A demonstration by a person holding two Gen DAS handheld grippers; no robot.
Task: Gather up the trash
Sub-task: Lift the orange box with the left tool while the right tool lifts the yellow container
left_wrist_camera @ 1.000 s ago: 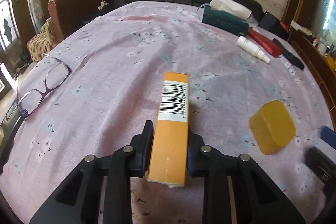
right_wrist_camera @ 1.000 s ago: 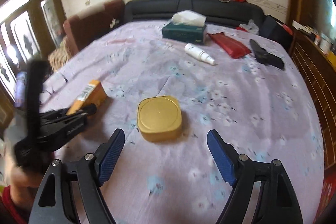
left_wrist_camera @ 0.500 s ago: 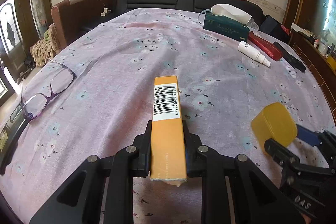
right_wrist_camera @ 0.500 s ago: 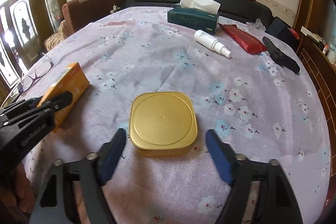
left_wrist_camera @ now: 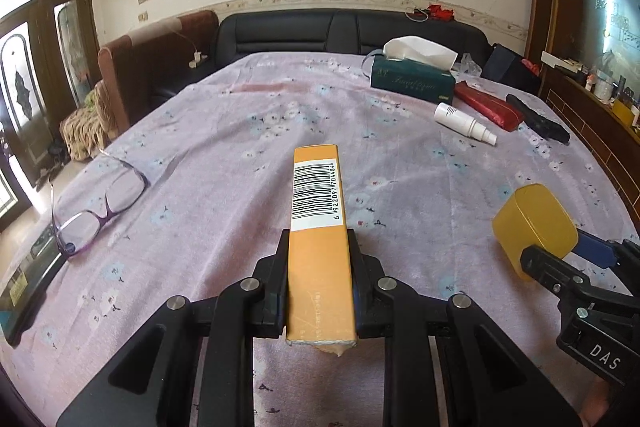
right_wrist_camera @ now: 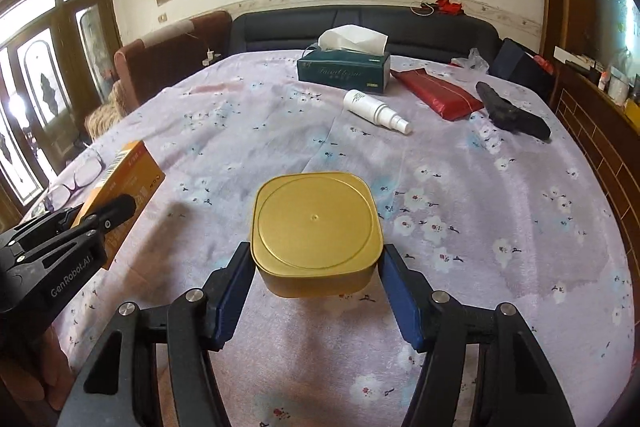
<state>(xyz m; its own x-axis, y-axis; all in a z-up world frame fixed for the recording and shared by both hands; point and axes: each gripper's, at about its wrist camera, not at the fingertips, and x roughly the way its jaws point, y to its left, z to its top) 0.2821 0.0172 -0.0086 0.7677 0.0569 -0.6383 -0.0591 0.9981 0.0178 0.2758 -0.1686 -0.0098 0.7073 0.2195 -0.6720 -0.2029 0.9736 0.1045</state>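
Note:
My left gripper [left_wrist_camera: 318,247] is shut on a long orange box [left_wrist_camera: 316,219] with a barcode, held above the floral tablecloth [left_wrist_camera: 224,155]. In the right wrist view that box [right_wrist_camera: 132,171] and the left gripper [right_wrist_camera: 116,211] show at the left edge. The blue pads of my right gripper [right_wrist_camera: 316,255] press on both sides of a square gold tin [right_wrist_camera: 316,223], which hangs just above the cloth with its shadow under it. In the left wrist view the gold tin [left_wrist_camera: 534,219] sits tilted in the right gripper [left_wrist_camera: 560,255] at the right.
Purple-framed glasses [left_wrist_camera: 100,203] lie at the left and a dark flat object [left_wrist_camera: 24,291] at the near left edge. A green tissue box [right_wrist_camera: 344,71], white spray bottle [right_wrist_camera: 376,111], red pouch [right_wrist_camera: 436,91] and black case [right_wrist_camera: 512,115] lie at the far right. A dark sofa [left_wrist_camera: 340,31] stands behind.
The right gripper's jaws closed from wide apart onto the gold tin, and the tin came up off the cloth. The left gripper kept hold of the orange box and straightened it.

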